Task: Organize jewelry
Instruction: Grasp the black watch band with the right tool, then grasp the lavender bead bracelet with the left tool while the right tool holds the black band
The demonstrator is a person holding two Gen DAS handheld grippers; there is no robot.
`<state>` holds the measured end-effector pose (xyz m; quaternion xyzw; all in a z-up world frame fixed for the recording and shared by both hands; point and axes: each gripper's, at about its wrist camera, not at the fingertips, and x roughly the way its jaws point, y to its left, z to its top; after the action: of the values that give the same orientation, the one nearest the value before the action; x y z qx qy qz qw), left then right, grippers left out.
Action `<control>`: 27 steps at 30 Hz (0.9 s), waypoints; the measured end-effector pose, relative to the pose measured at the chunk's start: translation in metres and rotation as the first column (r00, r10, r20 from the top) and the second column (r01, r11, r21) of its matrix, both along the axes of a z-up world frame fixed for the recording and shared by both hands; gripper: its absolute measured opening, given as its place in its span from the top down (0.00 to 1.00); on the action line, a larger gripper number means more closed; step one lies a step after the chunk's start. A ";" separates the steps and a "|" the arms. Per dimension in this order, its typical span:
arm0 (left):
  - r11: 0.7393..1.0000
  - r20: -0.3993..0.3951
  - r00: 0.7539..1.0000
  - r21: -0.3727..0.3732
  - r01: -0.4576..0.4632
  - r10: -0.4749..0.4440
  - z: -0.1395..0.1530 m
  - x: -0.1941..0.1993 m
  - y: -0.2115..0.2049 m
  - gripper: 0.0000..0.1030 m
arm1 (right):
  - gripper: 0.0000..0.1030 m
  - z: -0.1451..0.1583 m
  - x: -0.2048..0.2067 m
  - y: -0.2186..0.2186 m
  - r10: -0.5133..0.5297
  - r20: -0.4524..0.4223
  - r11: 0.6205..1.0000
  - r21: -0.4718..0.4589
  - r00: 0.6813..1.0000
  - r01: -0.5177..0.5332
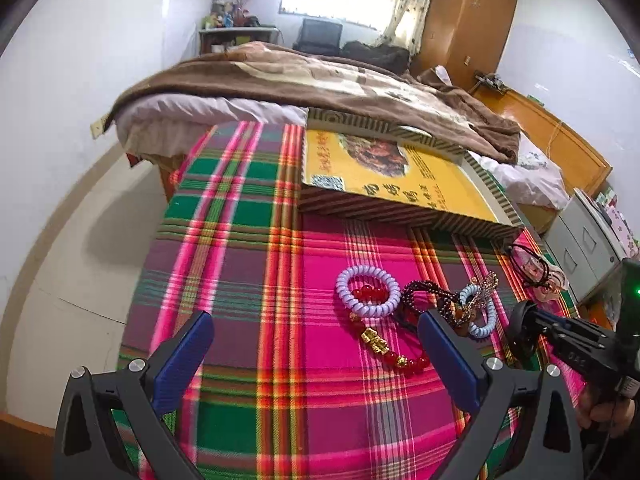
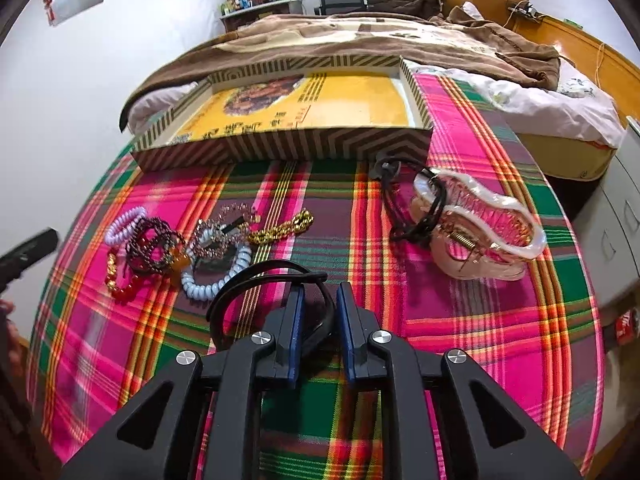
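Right claw (image 2: 318,312) pinches the black hairband (image 2: 256,276) just short of the box (image 2: 280,148) — lift gently, keeping it clenched — left claw (image 1: 316,344) gaping, empty.

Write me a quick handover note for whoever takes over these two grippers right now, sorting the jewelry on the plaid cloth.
Right gripper: jaws nearly shut on the black hair band, still on the cloth.
Left gripper: open, empty, aimed at the pile.
Bracelets and coil hair ties lie heaped left; gold chain beside them; clear claw clip and black cords right.
Striped box holds no jewelry.
Nothing sorted; everything remains.
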<state>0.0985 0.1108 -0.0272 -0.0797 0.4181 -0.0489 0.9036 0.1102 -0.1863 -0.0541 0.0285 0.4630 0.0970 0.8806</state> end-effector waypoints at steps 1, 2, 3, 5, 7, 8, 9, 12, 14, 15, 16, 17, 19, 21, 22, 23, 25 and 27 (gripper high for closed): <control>1.000 0.003 1.000 -0.004 0.002 -0.002 -0.001 0.002 0.000 0.00 | 0.86 0.002 -0.001 -0.002 -0.003 0.004 1.000 0.005 1.000 0.003; 1.000 0.005 1.000 -0.006 0.008 -0.008 -0.002 0.005 -0.002 0.00 | 0.86 0.003 -0.001 -0.002 -0.006 0.009 1.000 0.008 1.000 0.006; 1.000 0.004 1.000 -0.011 0.018 -0.018 -0.002 0.008 -0.003 0.00 | 0.87 0.006 -0.001 -0.004 -0.009 0.016 1.000 0.014 1.000 0.008; 0.999 -0.010 0.999 -0.025 0.039 -0.040 -0.005 0.018 -0.005 0.04 | 0.88 0.010 -0.001 -0.006 -0.012 0.029 1.000 0.029 1.000 0.011; 0.999 -0.034 0.998 -0.029 0.043 -0.044 -0.008 0.027 -0.005 0.08 | 0.88 0.015 0.000 -0.007 -0.016 0.044 0.999 0.046 0.999 0.014; 0.999 -0.044 0.998 -0.024 0.048 -0.049 -0.011 0.033 -0.006 0.11 | 0.88 0.017 0.001 -0.007 -0.016 0.050 0.999 0.051 0.999 0.013; 0.999 -0.052 0.997 -0.019 0.050 -0.051 -0.012 0.036 -0.006 0.15 | 0.88 0.019 0.002 -0.006 -0.013 0.053 0.999 0.051 0.998 0.010; 0.998 -0.080 0.995 0.011 0.067 -0.066 -0.018 0.048 -0.010 0.28 | 0.88 0.019 0.006 -0.003 -0.002 0.054 0.999 0.054 0.999 -0.001; 0.997 -0.090 0.993 0.019 0.075 -0.073 -0.020 0.053 -0.011 0.32 | 0.88 0.018 0.009 -0.001 -0.001 0.050 0.998 0.059 0.999 -0.002; 0.997 -0.095 0.993 0.021 0.077 -0.075 -0.021 0.056 -0.012 0.33 | 0.88 0.018 0.010 0.000 -0.001 0.050 0.998 0.063 0.999 -0.003; 0.996 -0.100 0.992 0.025 0.082 -0.079 -0.023 0.058 -0.013 0.37 | 0.88 0.019 0.009 -0.001 0.001 0.050 0.998 0.065 0.999 -0.004; 0.996 -0.108 0.991 0.032 0.087 -0.083 -0.024 0.061 -0.015 0.40 | 0.88 0.019 0.010 0.000 0.003 0.050 0.998 0.067 0.999 -0.007; 0.994 -0.117 0.988 0.032 0.102 -0.097 -0.026 0.066 -0.017 0.41 | 0.88 0.022 0.009 0.001 0.007 0.058 0.998 0.068 0.998 -0.011; 0.992 -0.130 0.985 0.039 0.117 -0.111 -0.028 0.069 -0.019 0.42 | 0.88 0.025 0.009 0.001 0.009 0.068 0.998 0.067 0.998 -0.013; 0.990 -0.143 0.981 0.046 0.136 -0.128 -0.030 0.072 -0.021 0.43 | 0.88 0.026 0.008 0.000 0.007 0.071 0.998 0.069 0.997 -0.012; 0.989 -0.149 0.979 0.046 0.144 -0.135 -0.031 0.073 -0.022 0.45 | 0.88 0.028 0.008 -0.001 0.006 0.074 0.997 0.070 0.997 -0.011; 0.984 -0.161 0.974 0.049 0.171 -0.161 -0.033 0.074 -0.027 0.45 | 0.88 0.029 0.008 -0.003 0.003 0.079 0.997 0.072 0.997 -0.008; 0.980 -0.160 0.972 0.072 0.186 -0.173 -0.033 0.075 -0.031 0.45 | 0.88 0.032 0.007 -0.004 0.000 0.085 0.997 0.076 0.996 -0.007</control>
<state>0.1738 0.0795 -0.0599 -0.0057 0.4935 -0.1061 0.8632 0.1177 -0.1901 -0.0222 0.0572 0.4213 0.1173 0.8975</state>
